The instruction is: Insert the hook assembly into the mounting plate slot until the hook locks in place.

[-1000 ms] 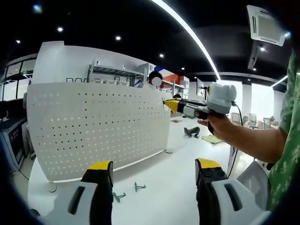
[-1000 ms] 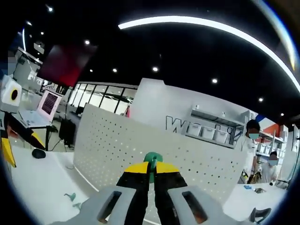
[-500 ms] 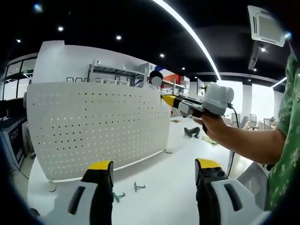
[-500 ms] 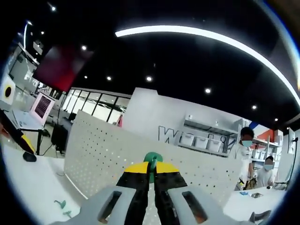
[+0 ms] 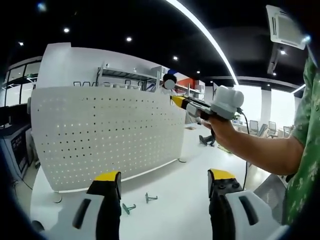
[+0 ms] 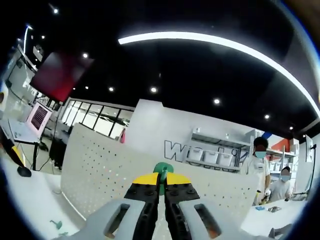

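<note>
A white pegboard mounting plate (image 5: 100,135) stands upright on the white table (image 5: 180,190). My left gripper (image 5: 165,176) hangs low in front of it, open with nothing between its yellow-tipped jaws. Two green hooks (image 5: 129,207) (image 5: 151,198) lie on the table below the plate. A person's hand holds my right gripper (image 5: 175,99) at the plate's upper right corner. In the right gripper view my right gripper (image 6: 160,179) is shut on a green hook (image 6: 163,168), and the mounting plate (image 6: 100,170) stands just beyond the jaws.
The person's arm (image 5: 260,150) in a green sleeve crosses the right side. A small green hook (image 6: 54,225) lies on the table at lower left. Beyond are a laptop (image 6: 37,117), shelves with bins (image 6: 215,155) and two people (image 6: 260,167).
My right gripper has moved up and left toward the plate's upper right corner, still holding the green hook. My left gripper has stayed in place, open.
</note>
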`<state>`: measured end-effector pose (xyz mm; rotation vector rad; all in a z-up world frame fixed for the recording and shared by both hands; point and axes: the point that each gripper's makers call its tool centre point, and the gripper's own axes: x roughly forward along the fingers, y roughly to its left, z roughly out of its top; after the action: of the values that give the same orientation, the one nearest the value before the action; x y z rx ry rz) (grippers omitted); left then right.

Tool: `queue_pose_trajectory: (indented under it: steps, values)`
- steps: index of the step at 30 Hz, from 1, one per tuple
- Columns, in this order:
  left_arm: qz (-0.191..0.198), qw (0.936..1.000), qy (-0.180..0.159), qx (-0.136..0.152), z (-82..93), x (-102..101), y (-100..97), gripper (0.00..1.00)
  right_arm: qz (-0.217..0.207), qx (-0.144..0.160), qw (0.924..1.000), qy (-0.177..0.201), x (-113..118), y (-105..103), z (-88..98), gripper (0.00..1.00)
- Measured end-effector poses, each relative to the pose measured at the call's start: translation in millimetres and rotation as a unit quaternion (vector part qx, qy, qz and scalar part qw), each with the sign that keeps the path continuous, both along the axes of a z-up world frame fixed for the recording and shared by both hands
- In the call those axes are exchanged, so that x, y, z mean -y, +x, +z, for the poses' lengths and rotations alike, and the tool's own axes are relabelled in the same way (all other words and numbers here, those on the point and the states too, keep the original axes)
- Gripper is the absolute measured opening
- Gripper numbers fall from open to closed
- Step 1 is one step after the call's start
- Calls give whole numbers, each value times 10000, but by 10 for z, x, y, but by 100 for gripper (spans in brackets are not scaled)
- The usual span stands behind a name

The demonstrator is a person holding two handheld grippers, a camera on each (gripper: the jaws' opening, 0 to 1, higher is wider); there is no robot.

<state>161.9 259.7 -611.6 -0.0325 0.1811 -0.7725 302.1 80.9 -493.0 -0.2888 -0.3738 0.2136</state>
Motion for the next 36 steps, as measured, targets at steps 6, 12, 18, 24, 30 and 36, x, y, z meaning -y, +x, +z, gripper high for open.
queue_pose_trajectory:
  steps: [6, 12, 18, 24, 30, 36]
  values:
    - [27, 10000, 5, -32, -18, -6, 24, 73, -22, 97, 9999, -29, 3, 88, 50, 1]
    - [36, 10000, 2, -47, -20, 5, 52, 73, -97, 115, 9998, -105, 12, 189, 15, 1]
    - [14, 10000, -9, -64, -31, 19, 68, 73, -157, 124, 9998, -98, 48, 282, -3, 1]
    - [6, 10000, -5, -77, -44, 16, 90, 73, -191, 143, 9997, -111, 67, 355, 10, 1]
    - [-47, 10000, -29, -47, -35, 48, 115, 74, -233, 148, 9996, -117, 87, 442, 8, 1]
    - [-117, 9999, -52, -15, -23, 79, 139, 74, -261, 145, 9995, -107, 109, 539, -15, 1]
